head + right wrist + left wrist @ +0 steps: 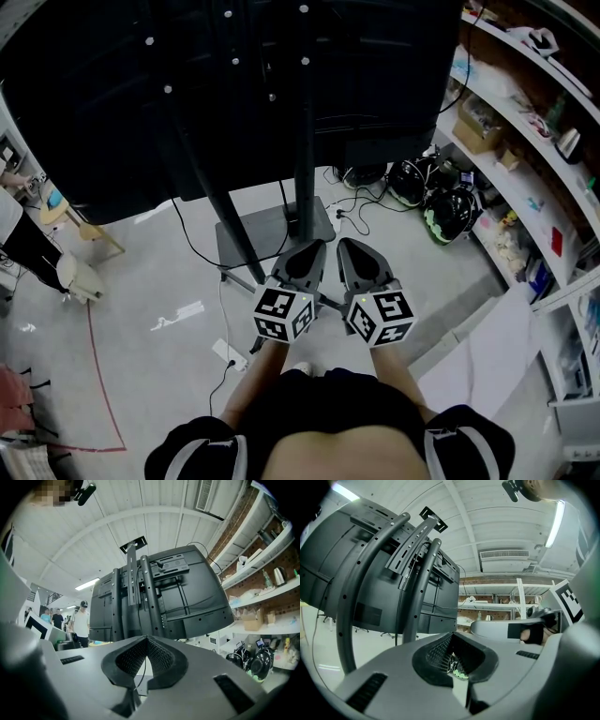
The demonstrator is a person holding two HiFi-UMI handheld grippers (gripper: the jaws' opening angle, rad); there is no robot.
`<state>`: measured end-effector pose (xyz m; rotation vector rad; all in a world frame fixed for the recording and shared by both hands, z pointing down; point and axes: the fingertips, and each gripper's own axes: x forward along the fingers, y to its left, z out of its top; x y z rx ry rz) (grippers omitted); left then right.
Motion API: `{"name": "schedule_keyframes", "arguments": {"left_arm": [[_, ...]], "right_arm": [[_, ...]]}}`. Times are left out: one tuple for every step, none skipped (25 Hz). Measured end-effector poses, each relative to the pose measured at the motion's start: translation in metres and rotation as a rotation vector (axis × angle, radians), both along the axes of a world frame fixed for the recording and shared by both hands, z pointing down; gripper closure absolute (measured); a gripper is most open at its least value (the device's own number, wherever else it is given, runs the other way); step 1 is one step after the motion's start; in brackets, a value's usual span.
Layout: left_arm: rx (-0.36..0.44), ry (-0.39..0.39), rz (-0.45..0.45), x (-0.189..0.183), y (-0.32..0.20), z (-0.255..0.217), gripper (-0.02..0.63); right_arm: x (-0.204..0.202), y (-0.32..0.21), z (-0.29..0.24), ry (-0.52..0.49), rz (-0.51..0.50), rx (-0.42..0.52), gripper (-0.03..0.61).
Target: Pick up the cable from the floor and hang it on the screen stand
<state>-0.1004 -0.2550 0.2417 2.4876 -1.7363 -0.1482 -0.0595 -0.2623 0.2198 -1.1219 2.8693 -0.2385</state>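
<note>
A big black screen (pixel 234 84) stands on a dark stand (pixel 305 141) whose flat base (pixel 272 234) rests on the pale floor. A thin black cable (pixel 192 246) trails over the floor left of the base toward a white power strip (pixel 230 353). My left gripper (pixel 305 258) and right gripper (pixel 361 258) hover side by side above the base's near edge. Both are shut with nothing between the pads. The left gripper (pixel 451 637) faces the stand's posts (pixel 417 573). Below the right gripper's (pixel 146 639) closed tips, a thin dark cable (pixel 140 665) shows beyond the jaws.
More black cables (pixel 361 202) lie on the floor right of the base, beside helmets (pixel 450 211). Loaded shelves (pixel 525 141) run along the right. A wooden stool (pixel 70 216) and a red floor line (pixel 101 375) are at left. People (pixel 82 620) stand far off.
</note>
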Motion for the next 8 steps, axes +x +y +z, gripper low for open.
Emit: {"name": "schedule_keyframes", "arguments": {"left_arm": [[-0.002, 0.001, -0.004, -0.002, 0.001, 0.001, 0.607], [-0.005, 0.002, -0.007, -0.003, 0.002, 0.002, 0.607], [-0.007, 0.002, -0.010, -0.004, 0.003, 0.002, 0.607], [-0.009, 0.001, -0.012, -0.006, 0.004, 0.003, 0.607], [-0.011, -0.001, -0.013, -0.007, 0.004, 0.003, 0.607], [-0.012, -0.004, -0.014, -0.008, 0.004, 0.003, 0.607], [-0.014, -0.005, -0.015, -0.010, 0.005, 0.003, 0.607], [-0.016, -0.006, -0.016, -0.011, 0.006, 0.004, 0.607]], "right_arm": [[-0.001, 0.001, 0.001, -0.002, -0.002, -0.006, 0.554], [-0.003, 0.003, 0.002, -0.004, -0.006, -0.010, 0.554], [-0.005, 0.004, 0.002, -0.005, -0.010, -0.012, 0.554], [-0.007, 0.005, 0.002, -0.006, -0.015, -0.012, 0.554], [-0.010, 0.006, 0.002, -0.005, -0.020, -0.010, 0.554], [-0.012, 0.006, 0.002, -0.004, -0.025, -0.009, 0.554], [-0.014, 0.007, 0.002, -0.002, -0.029, -0.008, 0.554], [-0.016, 0.008, 0.003, 0.000, -0.033, -0.008, 0.555]]}}
